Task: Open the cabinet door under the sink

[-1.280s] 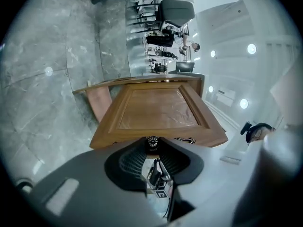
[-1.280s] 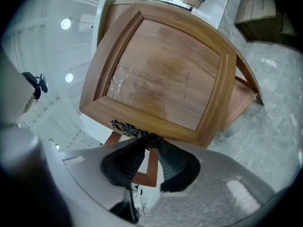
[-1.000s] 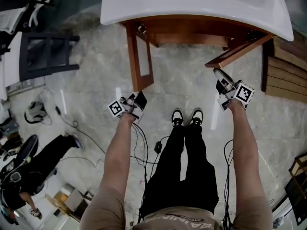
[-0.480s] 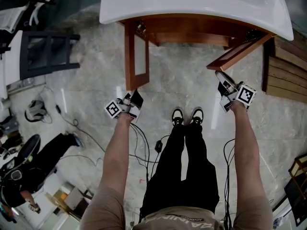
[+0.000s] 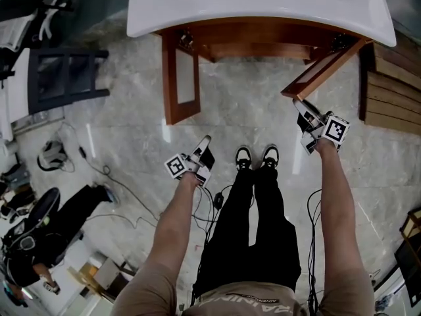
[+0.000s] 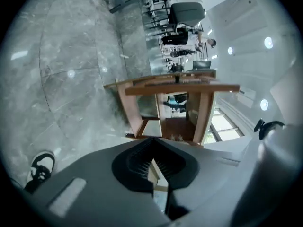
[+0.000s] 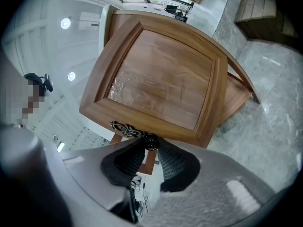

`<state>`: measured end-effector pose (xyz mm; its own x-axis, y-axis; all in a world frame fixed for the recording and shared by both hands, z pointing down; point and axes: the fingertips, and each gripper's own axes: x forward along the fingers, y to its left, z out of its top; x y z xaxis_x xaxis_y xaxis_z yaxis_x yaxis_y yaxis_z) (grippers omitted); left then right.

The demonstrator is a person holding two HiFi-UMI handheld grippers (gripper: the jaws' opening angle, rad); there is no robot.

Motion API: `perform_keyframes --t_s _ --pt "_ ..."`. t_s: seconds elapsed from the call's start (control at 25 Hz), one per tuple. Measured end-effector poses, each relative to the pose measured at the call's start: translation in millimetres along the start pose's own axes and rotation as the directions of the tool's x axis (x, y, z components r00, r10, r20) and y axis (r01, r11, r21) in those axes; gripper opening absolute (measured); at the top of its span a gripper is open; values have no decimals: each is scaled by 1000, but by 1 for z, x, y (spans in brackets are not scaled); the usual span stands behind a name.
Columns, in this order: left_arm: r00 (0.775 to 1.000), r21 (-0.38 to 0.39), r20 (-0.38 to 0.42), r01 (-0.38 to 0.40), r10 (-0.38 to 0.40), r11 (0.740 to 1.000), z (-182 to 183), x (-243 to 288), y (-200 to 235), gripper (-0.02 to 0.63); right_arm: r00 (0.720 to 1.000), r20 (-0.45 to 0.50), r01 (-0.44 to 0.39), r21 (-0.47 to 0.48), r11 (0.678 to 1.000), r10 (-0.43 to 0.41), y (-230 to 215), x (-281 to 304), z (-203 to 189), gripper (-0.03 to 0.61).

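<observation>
My left tongs [image 5: 205,142] have come off the left door [image 5: 179,78]. A second ago they sat at that door's free edge. Now they hang well apart from it, at about 5 o'clock of the edge and just beside my shoes [image 5: 256,158]. Their jaws have just been closing, and in the left gripper view the left tongs [image 6: 152,148] are pressed together with nothing between them. Beyond them, at 12 o'clock, stands the open cabinet [image 6: 177,108].

The left door has swung wider since then. It now stands almost square to the cabinet front, its free edge pointing to 6 o'clock over the floor [image 5: 250,117].

My right tongs [image 5: 299,104] are where they were, at the free end of the right door [image 5: 321,72], which stays open and slants toward 7 o'clock from the right corner of the sink [image 5: 263,8]. In the right gripper view the right door [image 7: 161,84] fills the picture from 12 to 3 o'clock. The right tongs [image 7: 150,148] are clamped on its dark round knob [image 7: 150,142], which sits at the end of an ornate metal handle plate [image 7: 125,127].
</observation>
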<state>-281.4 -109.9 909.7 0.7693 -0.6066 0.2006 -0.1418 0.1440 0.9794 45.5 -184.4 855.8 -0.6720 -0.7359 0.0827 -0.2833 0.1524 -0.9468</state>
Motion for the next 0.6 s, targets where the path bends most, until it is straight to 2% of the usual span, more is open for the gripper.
perform_keyframes --t_s 0.16,0.32,0.48,0.6 --pt "990 -16 -140 29 -31 999 -65 41 -13 14 1000 0 13 -14 1000 -13 -5 -12 -1 89" --pt "955 13 -280 100 -92 995 -100 84 -42 14 1000 5 10 -4 1000 -10 -6 -35 -5 89" --pt "920 9 -366 156 -142 988 -126 119 -71 14 999 25 37 6 999 -37 -12 -66 -6 87" --pt "900 -11 -407 168 -158 986 -147 136 -82 14 995 48 83 -9 997 -82 -22 -95 -3 84"
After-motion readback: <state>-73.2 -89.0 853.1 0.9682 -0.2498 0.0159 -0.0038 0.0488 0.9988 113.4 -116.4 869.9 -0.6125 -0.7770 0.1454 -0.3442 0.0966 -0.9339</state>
